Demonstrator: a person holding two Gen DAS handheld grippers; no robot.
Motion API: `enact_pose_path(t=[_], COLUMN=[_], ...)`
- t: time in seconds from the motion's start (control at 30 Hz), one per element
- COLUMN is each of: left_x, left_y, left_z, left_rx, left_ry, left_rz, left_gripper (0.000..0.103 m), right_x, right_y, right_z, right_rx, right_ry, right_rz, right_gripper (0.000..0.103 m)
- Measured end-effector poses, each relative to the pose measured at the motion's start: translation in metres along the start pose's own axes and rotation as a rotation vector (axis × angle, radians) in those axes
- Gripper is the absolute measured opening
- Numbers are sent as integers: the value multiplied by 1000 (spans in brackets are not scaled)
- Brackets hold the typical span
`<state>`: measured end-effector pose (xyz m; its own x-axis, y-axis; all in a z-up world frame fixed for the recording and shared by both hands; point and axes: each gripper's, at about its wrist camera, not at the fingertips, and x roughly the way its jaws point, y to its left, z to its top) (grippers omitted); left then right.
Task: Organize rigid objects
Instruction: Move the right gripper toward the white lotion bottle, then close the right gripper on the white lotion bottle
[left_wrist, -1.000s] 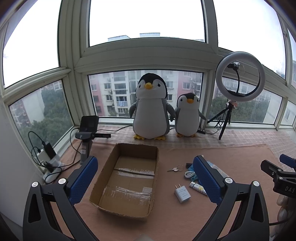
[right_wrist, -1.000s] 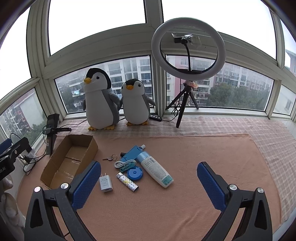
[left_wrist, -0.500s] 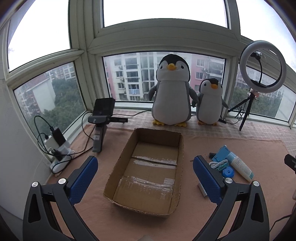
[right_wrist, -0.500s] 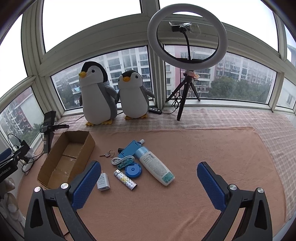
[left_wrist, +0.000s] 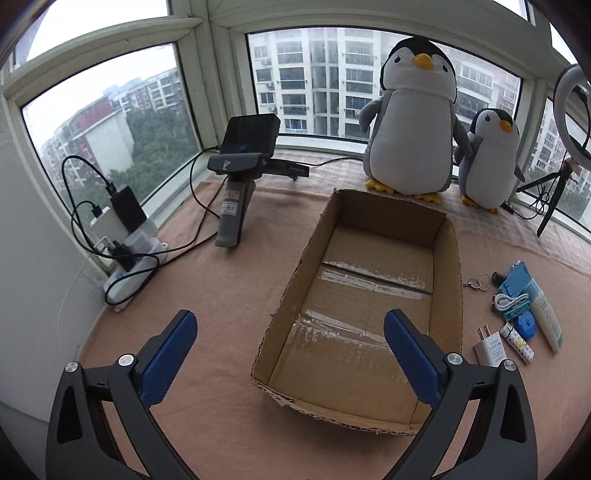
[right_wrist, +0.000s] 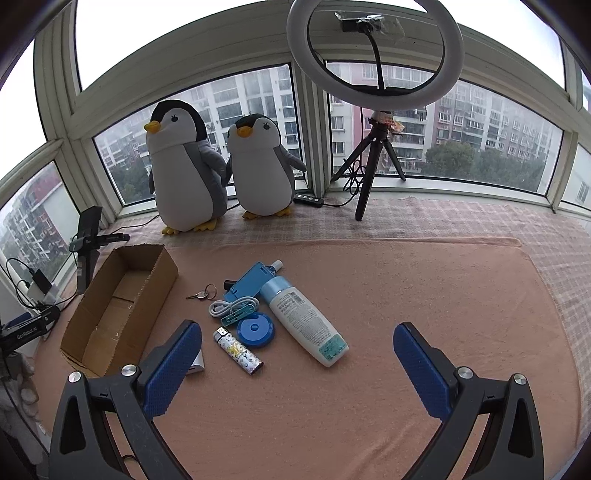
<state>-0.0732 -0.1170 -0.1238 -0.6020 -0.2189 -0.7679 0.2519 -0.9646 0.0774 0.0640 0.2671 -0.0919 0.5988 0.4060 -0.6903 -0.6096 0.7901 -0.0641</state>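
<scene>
An empty cardboard box lies open on the pink cloth, and my left gripper hovers open over its near left corner. To the box's right lie keys, a white charger, a patterned lighter and a white bottle. My right gripper is open above the same cluster: bottle, lighter, blue round tape, white cable, blue case, keys. Its left finger partly hides the charger. The box is at the left.
Two plush penguins stand at the window behind the box. A ring light on a tripod is at the back. A handheld device on a stand and a power strip with cables sit left of the box.
My left gripper has swung left and dropped closer to the box, which now fills the view's centre. The right gripper has edged forward and lower over the items. Nothing was grasped.
</scene>
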Motion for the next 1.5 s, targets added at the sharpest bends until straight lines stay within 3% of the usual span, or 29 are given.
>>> enact_pose_path(t=[0.37,0.77,1.17,1.5], left_x=[66,95,102,104], left_y=[12,5,-1,6], left_z=[-12,-19,-19,-18], left_rx=[-21,26,65,34], left_ry=[149,223,237,253], left_rz=[38,47,49,-2], left_gripper=[79,47,37,32], right_x=[41,95,140,150], right_y=[-20,5,12,2], right_z=[3,19,20,19], right_rx=[13,-151,-238,-201], right_ry=[63,140,215,254], right_rz=[-25,-58,-44,-32], right_gripper=[101,94,80,79])
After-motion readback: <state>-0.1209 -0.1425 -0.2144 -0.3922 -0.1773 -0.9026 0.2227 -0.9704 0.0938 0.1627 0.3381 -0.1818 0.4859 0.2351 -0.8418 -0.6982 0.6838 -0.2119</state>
